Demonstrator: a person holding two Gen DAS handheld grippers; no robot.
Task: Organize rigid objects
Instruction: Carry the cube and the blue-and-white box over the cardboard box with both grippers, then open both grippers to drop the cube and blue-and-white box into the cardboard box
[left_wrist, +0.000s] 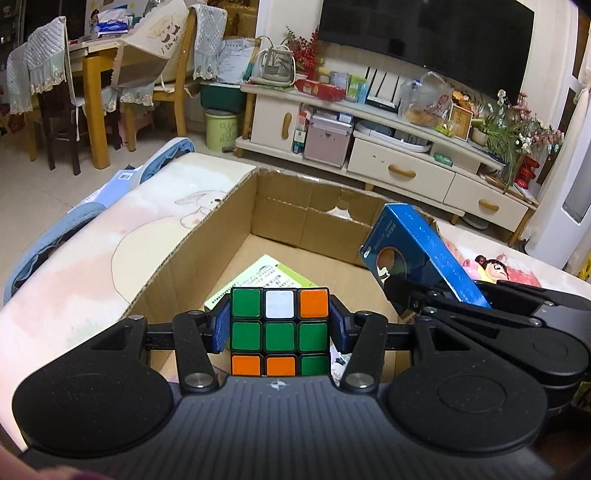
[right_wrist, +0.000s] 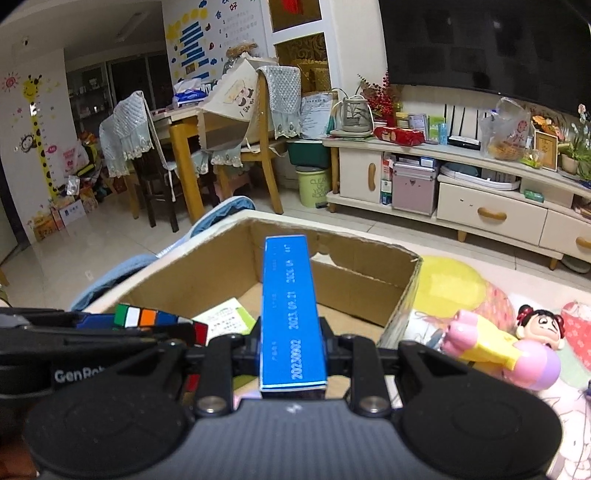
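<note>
Rubik's cube (left_wrist: 279, 330): stiff, light, slick-faced — clamped at opposite sides in the left gripper (left_wrist: 279, 325), over the cardboard box (left_wrist: 207, 236).
Blue carton (right_wrist: 291, 314): rigid, light — right gripper (right_wrist: 291, 350) squeezes its narrow sides, above the box.

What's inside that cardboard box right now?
A green-and-white leaflet lies on the floor of the box. The cube and the blue carton, each clamped in a hand-held gripper, hide the nearer part of the floor.
</note>
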